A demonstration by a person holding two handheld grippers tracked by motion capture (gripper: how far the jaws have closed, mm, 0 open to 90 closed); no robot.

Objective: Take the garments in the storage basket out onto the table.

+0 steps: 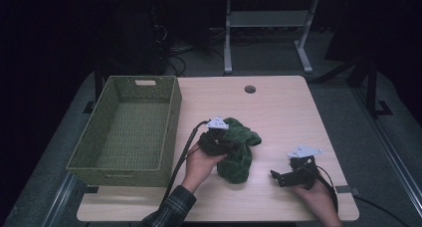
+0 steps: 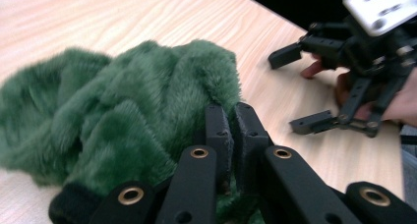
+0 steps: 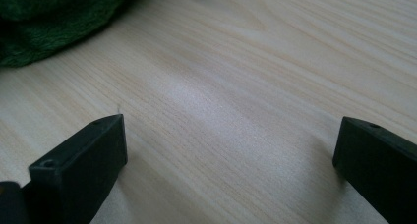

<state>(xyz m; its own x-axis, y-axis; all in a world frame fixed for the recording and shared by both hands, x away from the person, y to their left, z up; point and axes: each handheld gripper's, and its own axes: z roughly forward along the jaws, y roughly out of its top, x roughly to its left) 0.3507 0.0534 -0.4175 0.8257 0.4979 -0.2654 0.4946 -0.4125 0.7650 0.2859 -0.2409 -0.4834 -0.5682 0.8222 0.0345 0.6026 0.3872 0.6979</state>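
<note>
A fluffy dark-green garment (image 1: 238, 150) lay crumpled in a heap on the light wooden bench (image 1: 278, 107), right of the woven basket (image 1: 127, 130) and a little apart from it. Its pile was thick and furry, with a black ribbed cuff at one edge, folds bunched loosely upward.

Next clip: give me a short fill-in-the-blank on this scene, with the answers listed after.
1. The left gripper has its fingers shut on the fuzzy ____ cloth.
2. The right gripper rests on the table with its fingers ____.
3. The woven basket stands to the ____ of the cloth in the high view.
4. Inside, the basket is ____.

Missing words: green; open; left; empty
</note>
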